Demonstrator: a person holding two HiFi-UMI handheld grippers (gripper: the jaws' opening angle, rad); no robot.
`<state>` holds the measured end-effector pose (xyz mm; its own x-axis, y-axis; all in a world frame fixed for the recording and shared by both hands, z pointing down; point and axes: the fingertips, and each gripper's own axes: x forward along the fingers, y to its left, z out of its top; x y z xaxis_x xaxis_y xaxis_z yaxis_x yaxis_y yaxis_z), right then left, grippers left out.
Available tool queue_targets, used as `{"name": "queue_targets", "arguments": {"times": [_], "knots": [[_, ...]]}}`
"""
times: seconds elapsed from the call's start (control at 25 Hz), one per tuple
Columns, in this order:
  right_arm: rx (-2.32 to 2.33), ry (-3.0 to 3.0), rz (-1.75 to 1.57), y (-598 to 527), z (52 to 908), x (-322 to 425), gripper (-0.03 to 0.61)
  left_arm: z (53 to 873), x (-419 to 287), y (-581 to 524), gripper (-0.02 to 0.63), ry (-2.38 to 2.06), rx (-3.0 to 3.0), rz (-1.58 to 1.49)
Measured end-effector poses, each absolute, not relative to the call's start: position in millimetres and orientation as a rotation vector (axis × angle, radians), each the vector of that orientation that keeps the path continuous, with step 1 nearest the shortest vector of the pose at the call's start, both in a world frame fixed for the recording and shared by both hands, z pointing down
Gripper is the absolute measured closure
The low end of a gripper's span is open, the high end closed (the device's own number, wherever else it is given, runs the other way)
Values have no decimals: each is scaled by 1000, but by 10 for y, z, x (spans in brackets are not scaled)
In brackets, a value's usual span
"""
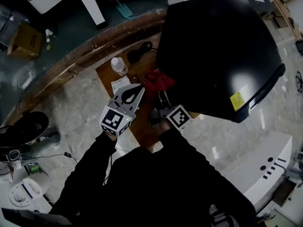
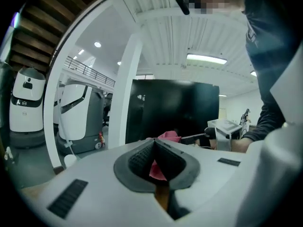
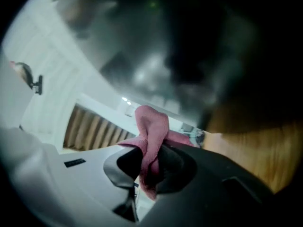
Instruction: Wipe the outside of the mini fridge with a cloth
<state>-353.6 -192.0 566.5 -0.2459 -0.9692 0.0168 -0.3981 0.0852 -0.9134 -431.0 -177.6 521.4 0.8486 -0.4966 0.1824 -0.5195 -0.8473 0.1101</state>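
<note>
Fridge: the glossy black box-shaped mini fridge (image 1: pixel 222 56) stands on the far right part of the desk, its near side wall facing the person.
Cloth: the crumpled red fabric cloth (image 1: pixel 158 81) sits bunched at the fridge's lower left side, touching or just beside the wall. It looks placed to begin a stroke there.
Right hand-held gripper: the right hand-held gripper (image 1: pixel 162 94) is clamped on the cloth (image 3: pixel 151 126). A fold stands up past the jaw tips, likely so that fabric, not plastic, meets the fridge.
Left hand-held gripper: the left hand-held gripper (image 1: pixel 137 91) hangs just left of the cloth. Its jaws are closed tip to tip on nothing that I can make out; the pink in its own view seems to lie beyond them. I judge it is waiting in reserve.
Desk: the brown wooden desk (image 1: pixel 142 126) carries fridge and cloth.
Bottle: a clear plastic bottle with a white cap (image 1: pixel 119 66) stands left of the cloth, apart from the wiping path.
Stage: wiping seems barely started.
</note>
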Motion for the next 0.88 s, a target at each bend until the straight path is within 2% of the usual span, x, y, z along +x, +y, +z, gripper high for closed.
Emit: {"name": "queue_targets", "arguments": {"times": [0.24, 0.48, 0.68, 0.88], "knots": [[-1294, 1828, -982, -1370, 4556, -3433, 522, 4287, -4245, -1290, 609, -715, 2913, -4], [-1329, 1724, -838, -944, 3819, -2849, 522, 3620, -3783, -901, 609, -533, 3015, -147], [-1338, 1527, -848, -762, 3830, -2366, 522, 3488, -3526, -782, 609, -455, 3058, -180], [-1277, 1425, -884, -675, 3979, -2260, 522, 3533, -3319, -690, 609, -396, 3079, -138]]}}
